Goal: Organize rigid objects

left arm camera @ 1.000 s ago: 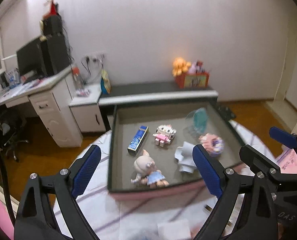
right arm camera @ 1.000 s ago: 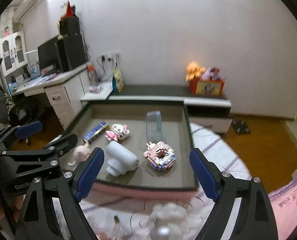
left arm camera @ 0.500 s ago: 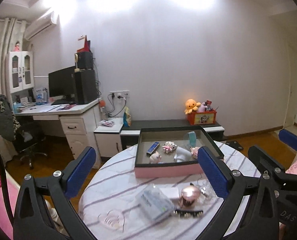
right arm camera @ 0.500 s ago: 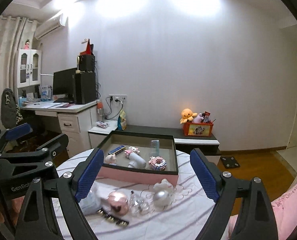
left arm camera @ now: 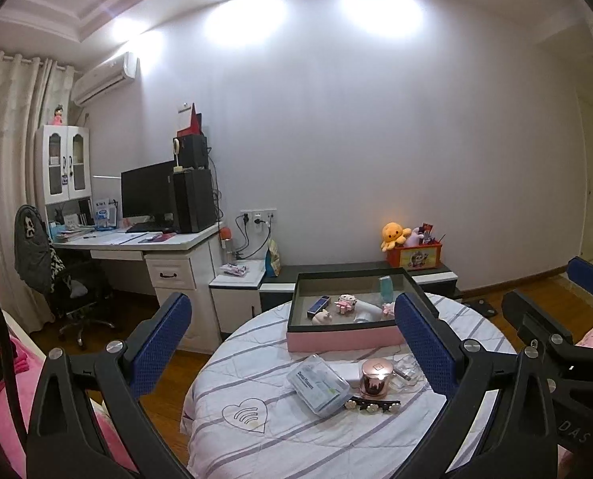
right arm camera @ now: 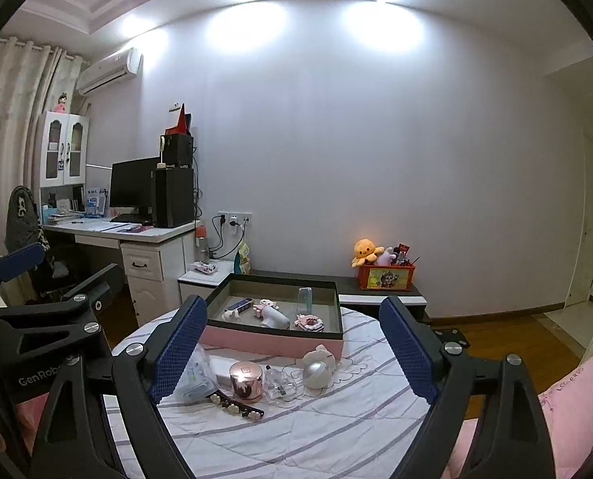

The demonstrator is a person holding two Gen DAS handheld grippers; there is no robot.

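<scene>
A pink box with a dark rim (left arm camera: 342,338) (right arm camera: 272,343) stands on the round striped table (left arm camera: 280,431) (right arm camera: 336,431). It holds a blue bar (left arm camera: 318,305), small figurines (left arm camera: 346,303), a white tool (right arm camera: 274,317), a pink block ring (right arm camera: 310,322) and a teal bottle (left arm camera: 385,287). In front of the box lie a rose-gold jar (left arm camera: 376,377) (right arm camera: 246,381), a clear plastic case (left arm camera: 319,385), a black flower hair clip (left arm camera: 372,406) (right arm camera: 236,405) and a white cat-shaped object (right arm camera: 318,367). My left gripper (left arm camera: 292,347) and right gripper (right arm camera: 292,351) are open, empty and held back from the table.
A white desk with monitor and computer tower (left arm camera: 156,207) and a chair (left arm camera: 56,279) stand at the left. A low dark bench with a red toy box (left arm camera: 414,257) runs behind the table. Pink bedding (right arm camera: 576,407) lies at the right. Wooden floor surrounds the table.
Both grippers have pulled far back and up from just above the box. The whole table and room now show. Both stay open and empty.
</scene>
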